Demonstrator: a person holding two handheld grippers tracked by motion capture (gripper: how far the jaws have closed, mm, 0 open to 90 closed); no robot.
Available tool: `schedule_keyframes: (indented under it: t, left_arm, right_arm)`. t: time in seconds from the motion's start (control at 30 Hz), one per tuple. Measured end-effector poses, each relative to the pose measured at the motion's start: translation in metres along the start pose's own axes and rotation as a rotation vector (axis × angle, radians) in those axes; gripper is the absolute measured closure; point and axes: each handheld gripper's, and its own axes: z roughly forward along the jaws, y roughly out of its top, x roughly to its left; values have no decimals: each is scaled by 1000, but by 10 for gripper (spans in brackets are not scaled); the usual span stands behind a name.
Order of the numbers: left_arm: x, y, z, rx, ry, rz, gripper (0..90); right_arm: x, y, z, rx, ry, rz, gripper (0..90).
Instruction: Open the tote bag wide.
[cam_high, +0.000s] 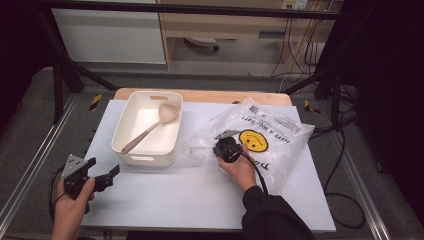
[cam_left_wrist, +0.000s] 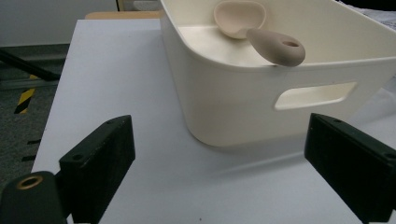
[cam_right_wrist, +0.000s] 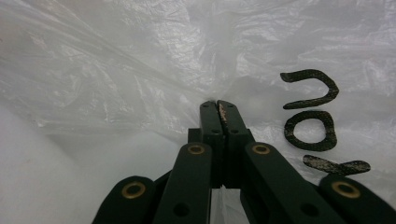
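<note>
Plastic bag: clear, smiley print, crumpled flat on the counter, long axis running away to the right. Its near-left film is pinched at the tips of the right gripper, fingers together on it. Left gripper: fingers apart, empty, well off to the left, facing the white bin holding a spoon.

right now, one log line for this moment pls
right gripper: shut on plastic bag | left gripper: open, idle near tub | spoon: in tub
</note>
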Motion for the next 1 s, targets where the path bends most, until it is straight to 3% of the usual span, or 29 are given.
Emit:
schedule_keyframes:
  t: [0.07,0.23,0.43,0.5,0.53,0.57,0.77,1.0]
  left_arm:
    - [1,0,0,0,3,2,82]
    - [0,1,0,-7,1,2,82]
    - [0,2,0,-10,-1,8,82]
    - [1,2,-1,-10,0,14,81]
    - [1,2,-1,-12,3,14,82]
    - [1,2,-1,-12,5,14,82]
    - [1,3,-2,-13,9,25,81]
    - [1,3,-2,-20,6,24,75]
  right_arm:
    - [-7,9,8,-6,-20,49,900]
    - [-14,20,19,-4,-39,99,900]
    - [-13,31,28,8,-44,92,894]
    - [-12,32,26,2,-23,102,794]
    - [-9,33,20,-6,-21,105,668]
    - [-9,33,20,-6,-21,105,668]
    - [2,39,-5,-7,-17,84,375]
    - [2,38,-33,-18,20,58,211]
